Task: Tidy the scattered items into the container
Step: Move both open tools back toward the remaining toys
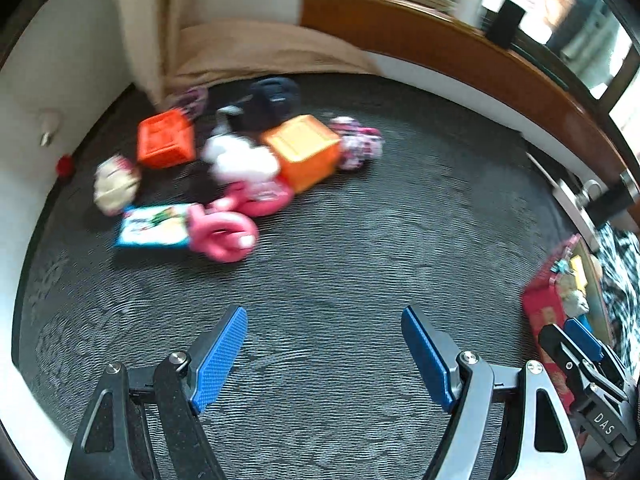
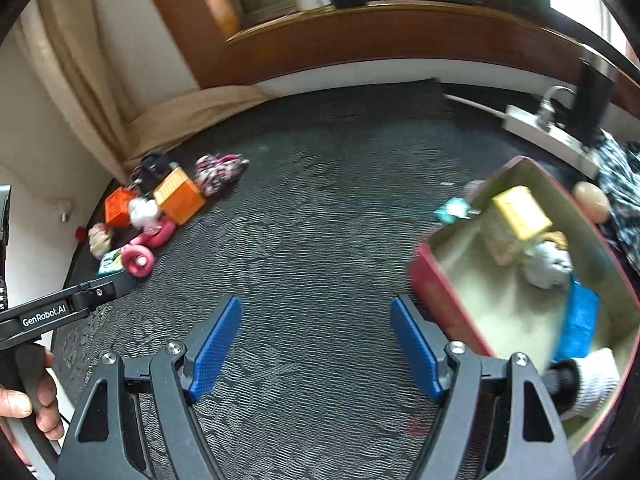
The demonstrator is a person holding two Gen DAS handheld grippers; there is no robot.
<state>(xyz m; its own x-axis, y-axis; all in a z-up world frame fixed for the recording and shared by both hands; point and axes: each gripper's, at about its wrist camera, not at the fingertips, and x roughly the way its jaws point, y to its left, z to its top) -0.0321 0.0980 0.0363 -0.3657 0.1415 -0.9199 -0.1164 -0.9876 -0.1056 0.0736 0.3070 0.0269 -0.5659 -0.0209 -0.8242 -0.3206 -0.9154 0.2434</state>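
Toys (image 1: pixel 240 168) litter dark carpet (image 1: pixel 360 240) by curtain (image 2: pixel 72 80); both hand-held grippers released.

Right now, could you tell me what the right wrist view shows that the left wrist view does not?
Only the right wrist view looks into the red box: a yellow block, a blue block and a grey soft toy lie inside. It also shows the person's bare hand. Only the left wrist view shows the right gripper from outside, beside the box. Both show the toy pile on the dark mat, with the orange block and pink ring, and both grippers open and empty; the left gripper is over bare mat.
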